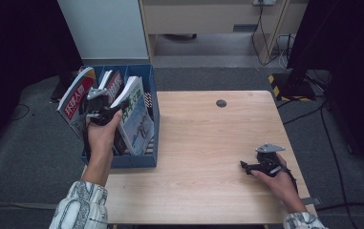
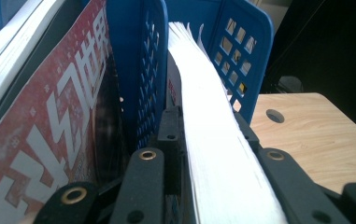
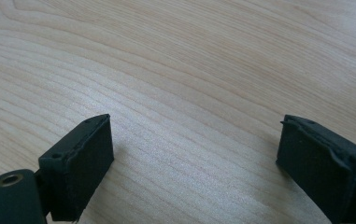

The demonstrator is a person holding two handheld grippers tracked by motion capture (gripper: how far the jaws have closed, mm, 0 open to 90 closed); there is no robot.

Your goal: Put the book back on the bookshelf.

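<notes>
Far left, a blue file rack [image 1: 144, 160] sits at the left edge of the tabletop [image 1: 203, 143], packed with magazines standing on end. A red-covered magazine [image 1: 77, 98] leans out at the rack's left side; in the left gripper view its red cover with big white characters [image 2: 59, 116] runs up the left, with a blue lattice divider [image 2: 147, 79] beside it.

The left gripper [image 1: 98, 107] is up in the rack, held from below by the left hand [image 1: 102, 136]. And there's the grip: the white-edged magazine [image 2: 213, 140] runs straight up between the fingers [image 2: 143, 186], one black finger on each face of the page block, with little gap to spare. They're narrow and closed on it. From above, that same magazine [image 1: 134, 112] stands in the rack's right-hand part, tilted to the right, its top edge clear above the blue wall.

Moving right, bare wood, with a round cable hole [image 1: 221, 103] near the far edge.

Far right, the right gripper [image 1: 247, 166] lies low on the tabletop in the right hand [image 1: 277, 179], pointing left. Its fingers [image 3: 80, 163] stand wide apart, only wood grain between them, well apart from the rack and magazines.
</notes>
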